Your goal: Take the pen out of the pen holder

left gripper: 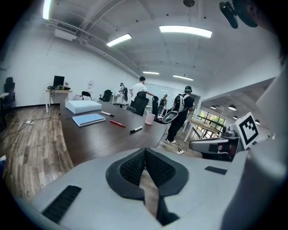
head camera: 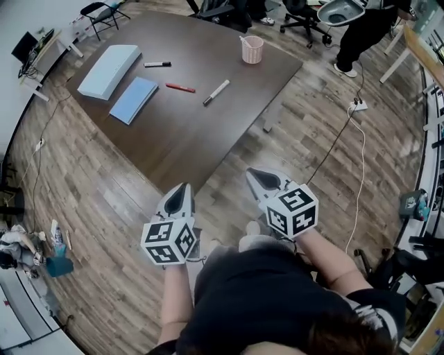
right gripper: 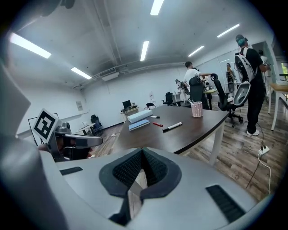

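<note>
Left gripper (head camera: 182, 188) (left gripper: 145, 150): jaws pressed together, nothing between the pads. Right gripper (head camera: 254, 172) (right gripper: 142, 151): likewise clenched and empty. The person holds both low over the wood floor (head camera: 90, 201), short of the table's near corner, pointing toward the table (head camera: 208, 142).

Table: dark brown top with white legs. The pink holder (head camera: 252, 50) (right gripper: 196, 109) stands upright near the far edge, well apart from both grippers. The pen (head camera: 244, 40) stands inside it, leaning on the rim. A white marker (head camera: 216, 92) lies loose near the middle, a red pen (head camera: 180, 87) just left of it, and a black-capped marker (head camera: 157, 64) further back. A blue notebook (head camera: 134, 99) and a white box (head camera: 109, 71) lie side by side at the left end.

Room: an open office with strip lights overhead. Black chairs (head camera: 305, 17) stand beyond the table. A person (head camera: 361, 31) in dark clothes stands at the far right. A power strip (head camera: 357, 105) lies on the floor right of the table, its white cable trailing toward the near side.
</note>
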